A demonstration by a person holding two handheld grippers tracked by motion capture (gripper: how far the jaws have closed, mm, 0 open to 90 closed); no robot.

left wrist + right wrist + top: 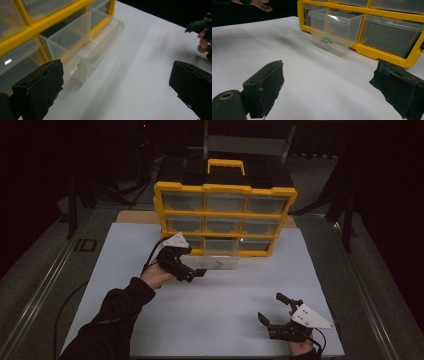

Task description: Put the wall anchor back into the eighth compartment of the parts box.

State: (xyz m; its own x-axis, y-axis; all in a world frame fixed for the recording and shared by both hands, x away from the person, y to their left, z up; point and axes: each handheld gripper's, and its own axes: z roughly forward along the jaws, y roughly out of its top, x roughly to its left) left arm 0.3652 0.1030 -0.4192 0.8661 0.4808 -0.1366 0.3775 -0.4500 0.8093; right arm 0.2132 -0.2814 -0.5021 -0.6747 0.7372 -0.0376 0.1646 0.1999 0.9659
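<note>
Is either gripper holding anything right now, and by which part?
Nothing is held. The left gripper is open beside the pulled-out drawer; the right gripper is open over the table.

No brand, label or number can be read; only a faint dark marking, perhaps "ID", on the floor [86,245].

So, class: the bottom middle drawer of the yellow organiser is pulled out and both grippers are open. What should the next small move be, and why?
Probably the left gripper should reach into the pulled-out clear drawer for the small green piece inside. Its jaws stand wide open with nothing between them, right beside that drawer, while the right gripper sits open much nearer the person, away from the organiser.
</note>
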